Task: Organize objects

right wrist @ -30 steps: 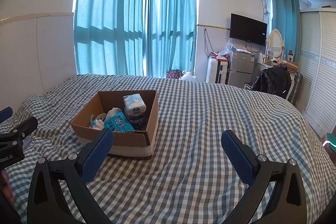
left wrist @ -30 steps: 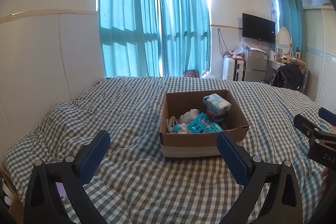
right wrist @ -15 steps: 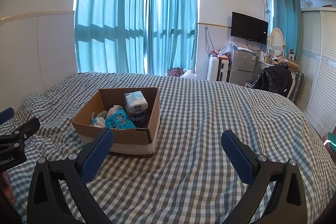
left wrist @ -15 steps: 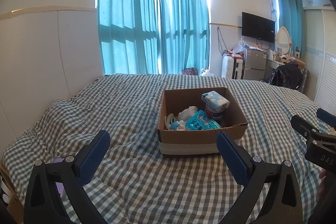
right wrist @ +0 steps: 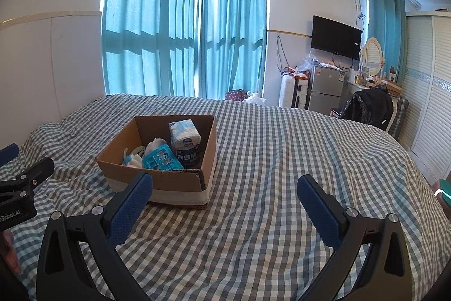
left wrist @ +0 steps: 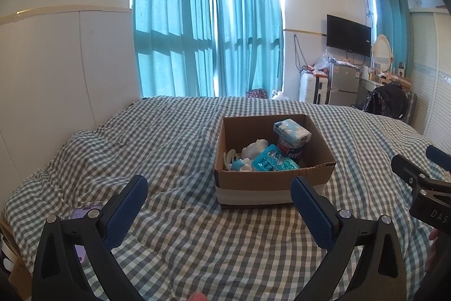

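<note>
An open cardboard box (left wrist: 270, 182) (right wrist: 166, 185) sits on the checked bed. It holds a tissue pack (left wrist: 291, 129) (right wrist: 184, 129) on top of a can (left wrist: 290, 153) (right wrist: 187, 153), a teal blister pack (left wrist: 274, 162) (right wrist: 160, 158), a white soft item (left wrist: 255, 147) and a small blue-white toy (left wrist: 239, 165). My left gripper (left wrist: 218, 189) is open and empty, short of the box. My right gripper (right wrist: 225, 186) is open and empty, to the right of the box.
The checked bedspread (right wrist: 282, 160) covers the bed. A purple phone (left wrist: 84, 212) lies by the left fingers. A headboard panel (left wrist: 56, 75) stands at the left. A fridge (right wrist: 324, 88), suitcase and chair with a black bag (right wrist: 366, 106) stand beyond the bed.
Both views have shifted slightly: the box sits a little higher in frame and closer. Both grippers stay open and empty.
</note>
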Tool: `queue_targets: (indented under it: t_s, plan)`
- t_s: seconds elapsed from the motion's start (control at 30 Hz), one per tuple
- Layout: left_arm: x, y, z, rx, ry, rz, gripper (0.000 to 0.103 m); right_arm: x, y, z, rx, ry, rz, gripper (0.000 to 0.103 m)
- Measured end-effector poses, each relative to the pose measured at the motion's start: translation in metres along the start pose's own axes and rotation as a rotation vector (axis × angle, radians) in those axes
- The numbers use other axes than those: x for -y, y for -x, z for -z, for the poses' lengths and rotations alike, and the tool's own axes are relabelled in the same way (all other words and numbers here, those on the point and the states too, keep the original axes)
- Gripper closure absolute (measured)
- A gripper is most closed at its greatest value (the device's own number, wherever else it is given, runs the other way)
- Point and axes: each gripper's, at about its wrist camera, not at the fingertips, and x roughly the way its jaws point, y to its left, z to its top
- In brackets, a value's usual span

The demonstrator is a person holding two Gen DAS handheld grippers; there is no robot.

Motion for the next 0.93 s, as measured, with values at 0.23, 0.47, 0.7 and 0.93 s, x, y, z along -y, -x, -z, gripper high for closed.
queue_targets:
  t_s: [0.23,0.47,0.7,0.93]
  plan:
    - [-0.0005,-0.0007,0.0014,-0.002,-0.008,-0.007,0.000,0.0006,-0.0006,0.0013,-0.005,-0.002,0.003,0.000]
    - [-0.0004,-0.0012,0.0024,-0.004,-0.016,-0.011,0.000,-0.0009,0.0000,0.0010,-0.006,0.005,0.002,0.000]
    - [-0.0004,-0.0016,0.0027,-0.006,-0.020,-0.012,0.000,-0.0026,-0.0010,0.0013,-0.010,0.005,0.001,0.000]
    - [-0.0012,-0.0026,0.0034,-0.010,-0.021,-0.019,0.000,-0.0038,-0.0022,0.0035,-0.016,0.006,-0.003,0.000]
